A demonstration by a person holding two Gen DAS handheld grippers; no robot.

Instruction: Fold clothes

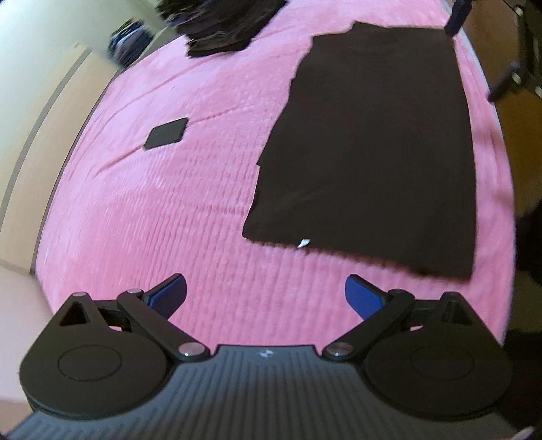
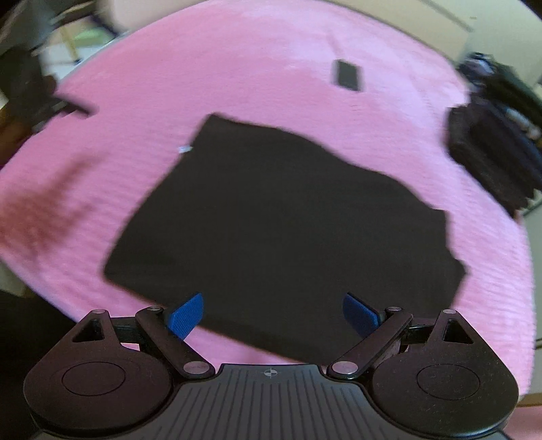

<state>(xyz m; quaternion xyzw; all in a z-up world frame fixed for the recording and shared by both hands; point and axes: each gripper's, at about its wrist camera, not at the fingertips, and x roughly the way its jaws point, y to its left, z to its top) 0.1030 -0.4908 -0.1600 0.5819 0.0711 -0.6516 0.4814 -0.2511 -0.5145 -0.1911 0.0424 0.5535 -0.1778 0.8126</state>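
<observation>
A dark garment (image 1: 372, 145) lies flat on the pink bedspread (image 1: 169, 210), folded into a rough rectangle with a small white tag (image 1: 304, 242) at its near edge. My left gripper (image 1: 266, 298) hovers open over the bare spread, short of that edge and to its left. In the right wrist view the same garment (image 2: 281, 233) fills the middle, its tag (image 2: 184, 149) at the far left corner. My right gripper (image 2: 272, 316) is open above the garment's near edge, nothing between its fingers. The right gripper's blue tip (image 1: 457, 17) shows at the garment's far corner.
A stack of dark clothes (image 1: 223, 23) sits at the far side of the bed, seen again at the right (image 2: 491, 159). A small black flat rectangle (image 1: 166, 133) lies on the spread (image 2: 347, 75). Beige wall and floor surround the bed.
</observation>
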